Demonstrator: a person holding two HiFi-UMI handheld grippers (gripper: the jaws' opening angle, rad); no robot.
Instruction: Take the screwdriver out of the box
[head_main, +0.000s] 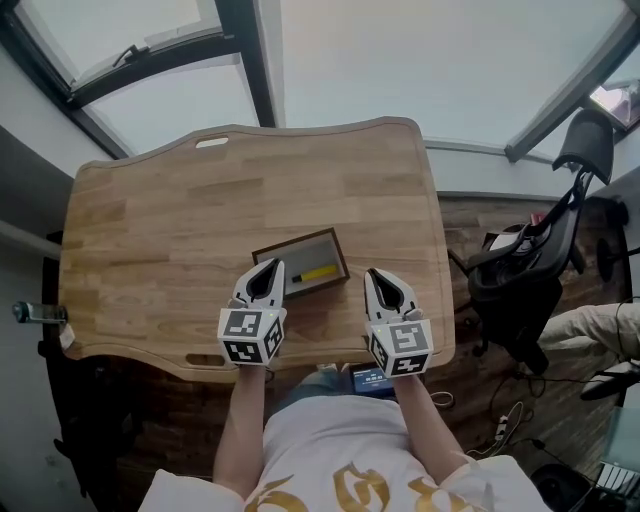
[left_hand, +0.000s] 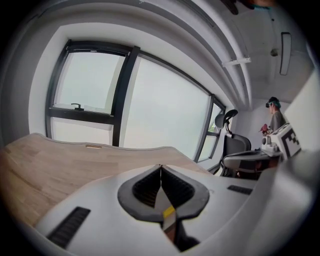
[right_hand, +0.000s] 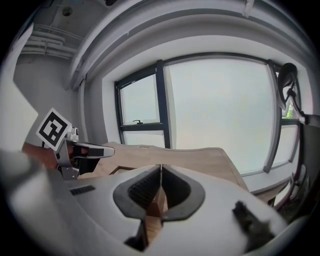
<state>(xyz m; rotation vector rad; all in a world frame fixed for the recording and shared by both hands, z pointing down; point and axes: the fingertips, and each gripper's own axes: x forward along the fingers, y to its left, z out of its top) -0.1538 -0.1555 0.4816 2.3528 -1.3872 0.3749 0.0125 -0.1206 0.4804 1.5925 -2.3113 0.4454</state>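
1. Head view: a person's left claw (head_main: 270, 267) hovers over the wooden surface (head_main: 150, 230), its jaws pressed together on nothing, close to the box's left end.
2. At centre, the yellow-handled screwdriver (head_main: 315, 272) lies inside the shallow, dark-rimmed box (head_main: 295, 240), which sits between the two claws.
3. Just right of the box hangs the right claw (head_main: 373, 275), its jaws likewise closed and empty, near the surface's front edge.
4. At far right, a black office chair (head_main: 530, 270) stands beside the surface.
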